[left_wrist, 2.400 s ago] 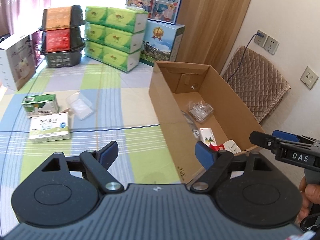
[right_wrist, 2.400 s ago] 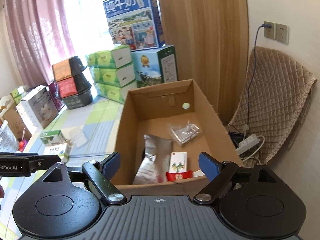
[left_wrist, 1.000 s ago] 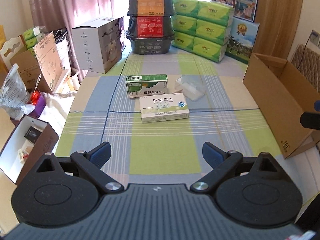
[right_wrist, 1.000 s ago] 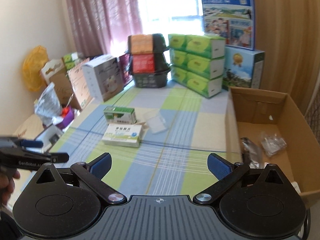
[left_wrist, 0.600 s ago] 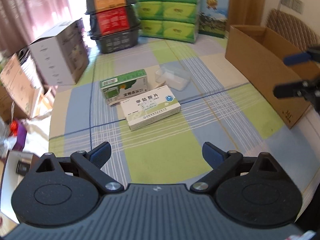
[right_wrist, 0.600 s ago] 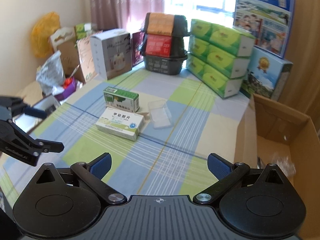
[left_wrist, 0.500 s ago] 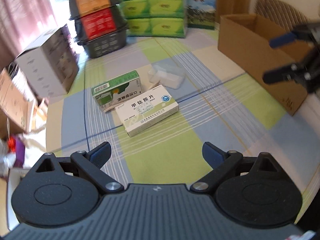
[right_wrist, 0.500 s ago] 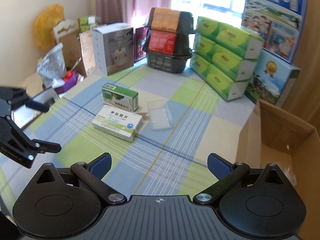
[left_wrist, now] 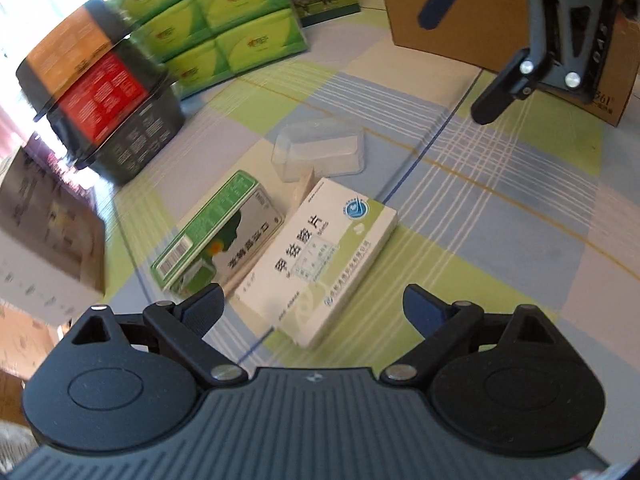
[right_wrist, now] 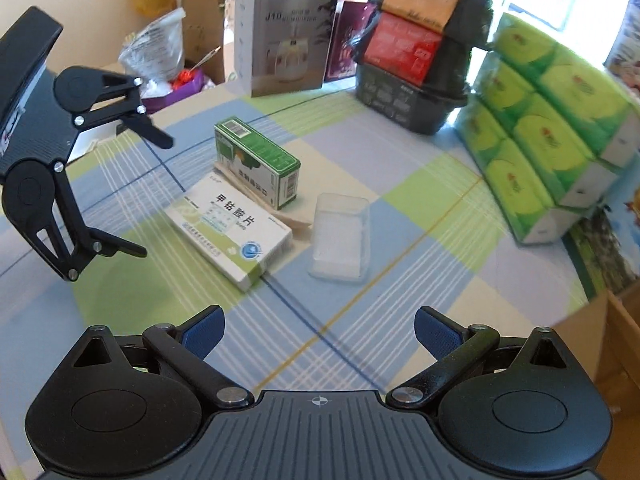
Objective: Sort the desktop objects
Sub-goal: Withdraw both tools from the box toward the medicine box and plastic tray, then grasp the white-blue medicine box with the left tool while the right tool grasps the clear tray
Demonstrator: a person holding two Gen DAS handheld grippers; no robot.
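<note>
Checked tablecloth (right_wrist: 400,280), stacked boxes behind

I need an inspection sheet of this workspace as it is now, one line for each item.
Surface: checked tablecloth, green, blue and cream.
Job's things: white medicine box lying flat; green medicine box behind it; clear plastic case beside them; cardboard box at the table edge.
Clutter: green tissue packs, stacked black tubs, white carton.
Grippers: left tool open, over the white box; right tool open, empty.
Cables: nothing seen.
Surroundings: bags and cartons beyond the table.
</note>
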